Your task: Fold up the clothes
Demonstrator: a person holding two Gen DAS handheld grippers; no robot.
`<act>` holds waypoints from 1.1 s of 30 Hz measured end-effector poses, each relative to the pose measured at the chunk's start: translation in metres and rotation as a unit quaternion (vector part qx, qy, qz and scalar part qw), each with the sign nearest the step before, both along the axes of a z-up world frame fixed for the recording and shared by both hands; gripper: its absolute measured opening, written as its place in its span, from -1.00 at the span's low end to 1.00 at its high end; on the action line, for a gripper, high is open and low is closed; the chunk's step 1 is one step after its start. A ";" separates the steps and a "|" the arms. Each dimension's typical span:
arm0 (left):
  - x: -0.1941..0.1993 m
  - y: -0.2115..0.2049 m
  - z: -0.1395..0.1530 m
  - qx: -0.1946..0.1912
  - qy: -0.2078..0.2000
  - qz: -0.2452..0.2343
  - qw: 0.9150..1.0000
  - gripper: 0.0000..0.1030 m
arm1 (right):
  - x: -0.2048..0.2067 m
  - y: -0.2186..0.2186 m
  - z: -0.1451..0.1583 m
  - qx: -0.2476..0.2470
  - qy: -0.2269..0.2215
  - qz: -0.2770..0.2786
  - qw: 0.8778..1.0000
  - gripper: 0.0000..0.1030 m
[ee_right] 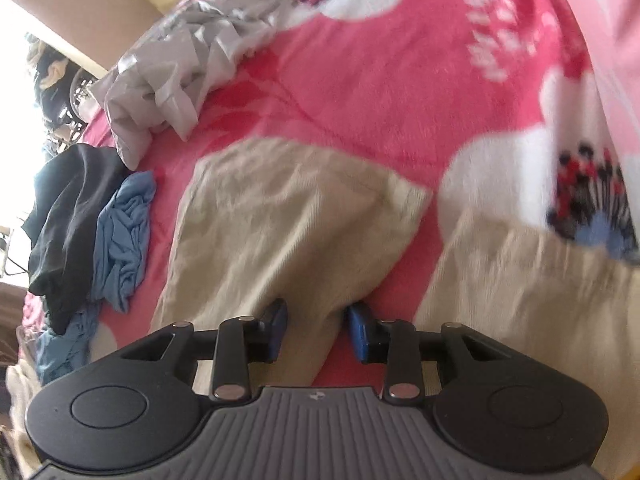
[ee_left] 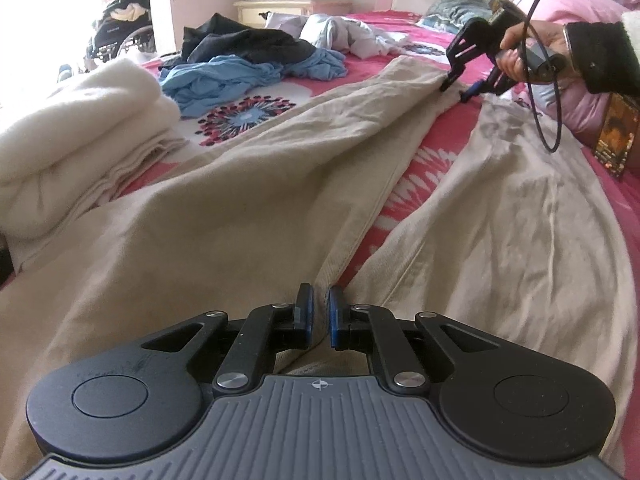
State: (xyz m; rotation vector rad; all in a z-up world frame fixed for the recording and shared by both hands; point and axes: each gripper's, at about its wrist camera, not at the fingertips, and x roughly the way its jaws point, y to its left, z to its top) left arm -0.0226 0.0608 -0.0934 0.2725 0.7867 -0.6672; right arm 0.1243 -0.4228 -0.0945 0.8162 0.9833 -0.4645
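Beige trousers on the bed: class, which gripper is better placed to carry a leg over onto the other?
Right gripper: it straddles a leg of the beige trousers near the hem, jaws open. The left gripper pinches the crotch seam, probably anchoring.

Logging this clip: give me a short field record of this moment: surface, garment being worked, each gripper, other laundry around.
surface: pink floral bedspread
garment: beige trousers spread flat, legs apart
left gripper: shut on a fold of the trousers near the crotch seam
right gripper: open, straddling the inner edge of one trouser leg near its hem, pads not pressing
other laundry: folded cream blanket; blue garment and black garment in a heap; crumpled grey garment
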 end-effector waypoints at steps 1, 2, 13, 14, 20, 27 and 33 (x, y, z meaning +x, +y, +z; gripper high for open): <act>0.001 0.000 -0.001 0.001 0.001 0.001 1.000 -0.88 | 0.004 0.000 0.001 -0.010 0.000 0.010 1.000 -0.31; 0.001 -0.001 -0.002 0.002 0.002 0.003 1.000 -0.88 | 0.013 0.000 0.001 -0.018 -0.001 0.019 1.000 -0.42; 0.005 0.000 -0.004 -0.003 0.006 0.013 1.000 -0.87 | -0.003 -0.012 0.001 0.001 -0.013 -0.002 1.000 -0.51; 0.006 0.001 -0.005 -0.004 0.006 0.014 1.000 -0.87 | -0.003 -0.012 -0.002 0.002 -0.013 -0.002 1.000 -0.48; 0.006 0.003 -0.002 -0.017 -0.003 0.028 0.999 -0.87 | 0.004 0.001 0.009 -0.035 -0.036 0.039 0.998 -0.91; 0.007 0.007 0.009 -0.039 -0.002 0.000 0.999 -0.88 | 0.021 0.034 0.066 -0.185 0.011 0.147 0.971 -0.92; 0.008 0.003 -0.002 -0.022 0.017 -0.022 0.999 -0.87 | 0.023 0.039 0.007 -0.231 0.129 0.186 0.946 -0.85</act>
